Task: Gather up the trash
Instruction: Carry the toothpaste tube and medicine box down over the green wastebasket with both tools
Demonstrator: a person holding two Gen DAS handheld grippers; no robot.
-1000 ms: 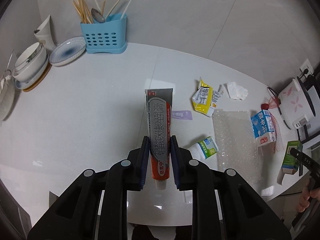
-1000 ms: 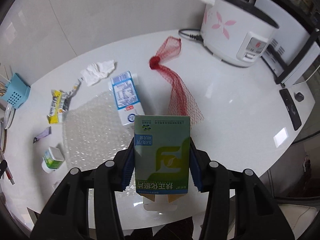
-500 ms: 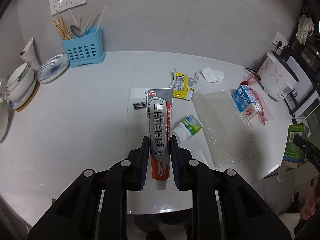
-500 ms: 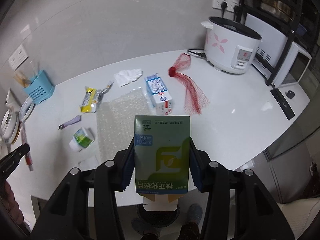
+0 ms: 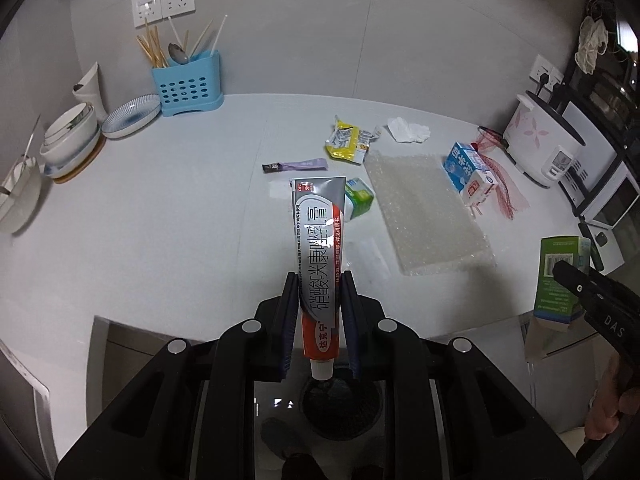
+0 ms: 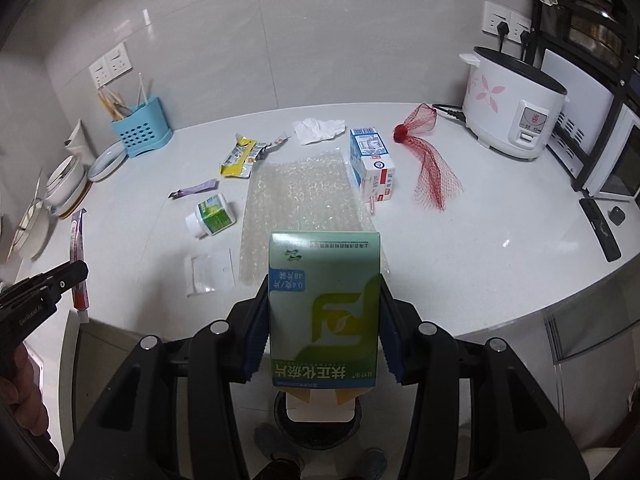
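Note:
My left gripper [image 5: 319,312] is shut on a grey and red ointment tube [image 5: 318,252], cap toward me, held off the counter's front edge. Below it on the floor stands a black bin [image 5: 340,408]. My right gripper [image 6: 323,316] is shut on a green medicine box [image 6: 324,304], also beyond the front edge, above the same black bin [image 6: 316,420]. On the white counter [image 6: 500,240] lie bubble wrap [image 6: 304,200], a small white bottle [image 6: 212,216], a milk carton [image 6: 372,160], a red net bag [image 6: 428,160], a yellow wrapper [image 6: 240,152], a tissue [image 6: 318,128] and a purple sachet [image 6: 194,190].
A blue cutlery holder [image 5: 186,84] and stacked bowls and plates [image 5: 72,136] stand at the back left. A white rice cooker [image 6: 512,104] and a rack with appliances [image 6: 592,128] fill the right side. A clear plastic sleeve [image 6: 208,272] lies near the front edge.
Both grippers have drawn back from over the counter to beyond its front edge, each still holding its item. The floor bin has come into view under them.

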